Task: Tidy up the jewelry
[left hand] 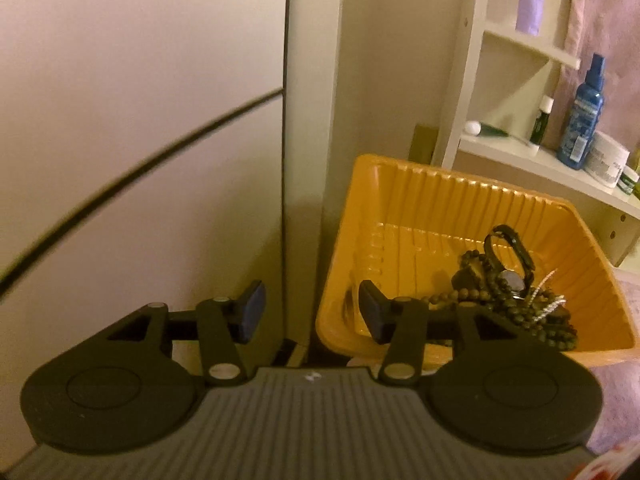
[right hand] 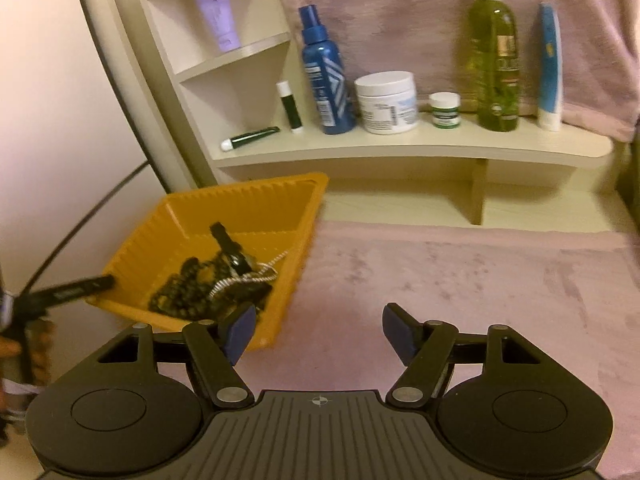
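An orange ribbed plastic tray [left hand: 460, 172] sits at the left end of a pink cloth. In it lies a heap of jewelry [left hand: 516, 296]: dark bead strands, a black looped strap with a shiny piece, and a silver chain. My left gripper [left hand: 312, 312] is open at the tray's near left corner, with the tray wall between its jaws and neither pad pressing on it. The right wrist view shows the same tray [right hand: 248, 190] and jewelry [right hand: 208, 280]. My right gripper [right hand: 320, 332] is open over the cloth just right of the tray, with nothing between its jaws.
A cream shelf [right hand: 400, 148] behind the tray carries a blue spray bottle [right hand: 324, 76], a white jar [right hand: 386, 102], a green bottle [right hand: 496, 64] and small tubes. The pink cloth [right hand: 460, 280] covers the surface. A pale panel with a black cable [left hand: 140, 164] stands left.
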Tool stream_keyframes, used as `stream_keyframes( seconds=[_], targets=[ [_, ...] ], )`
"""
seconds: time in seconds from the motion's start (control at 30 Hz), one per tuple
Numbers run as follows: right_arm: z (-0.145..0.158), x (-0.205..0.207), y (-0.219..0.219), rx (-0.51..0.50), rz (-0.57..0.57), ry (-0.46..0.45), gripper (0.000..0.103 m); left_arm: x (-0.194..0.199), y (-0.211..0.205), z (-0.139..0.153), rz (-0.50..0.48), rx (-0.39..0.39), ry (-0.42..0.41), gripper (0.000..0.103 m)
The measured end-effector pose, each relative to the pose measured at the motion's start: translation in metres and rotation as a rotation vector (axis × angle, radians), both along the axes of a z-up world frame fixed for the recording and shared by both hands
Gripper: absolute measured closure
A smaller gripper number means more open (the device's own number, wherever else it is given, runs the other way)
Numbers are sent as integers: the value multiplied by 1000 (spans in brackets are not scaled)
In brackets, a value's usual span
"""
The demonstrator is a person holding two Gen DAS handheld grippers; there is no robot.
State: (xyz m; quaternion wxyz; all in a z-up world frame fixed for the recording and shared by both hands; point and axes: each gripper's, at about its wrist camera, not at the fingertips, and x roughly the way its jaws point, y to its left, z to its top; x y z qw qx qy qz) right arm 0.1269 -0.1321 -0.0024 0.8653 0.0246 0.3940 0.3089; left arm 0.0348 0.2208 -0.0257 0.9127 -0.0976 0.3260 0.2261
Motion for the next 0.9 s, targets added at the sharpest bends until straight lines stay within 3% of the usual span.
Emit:
stream_keyframes(
  seconds=[0.17,0.3,0.57,0.9],
  targets=[
    [3,-17,-13,-93,-27,-33,33,-26,-27,35,-19,19,-23,48],
    [8,-26,-28,-83,-58,-5,33,-33,-62,50,-84,-13,5,45],
    [14,-49,-53,-65,-73,57,33,-36,-143,50,-281,-30,74,44],
    [11,-74,-81,-77,-115,77,33,-42,-207,42,-417,-63,109,44]
  ],
)
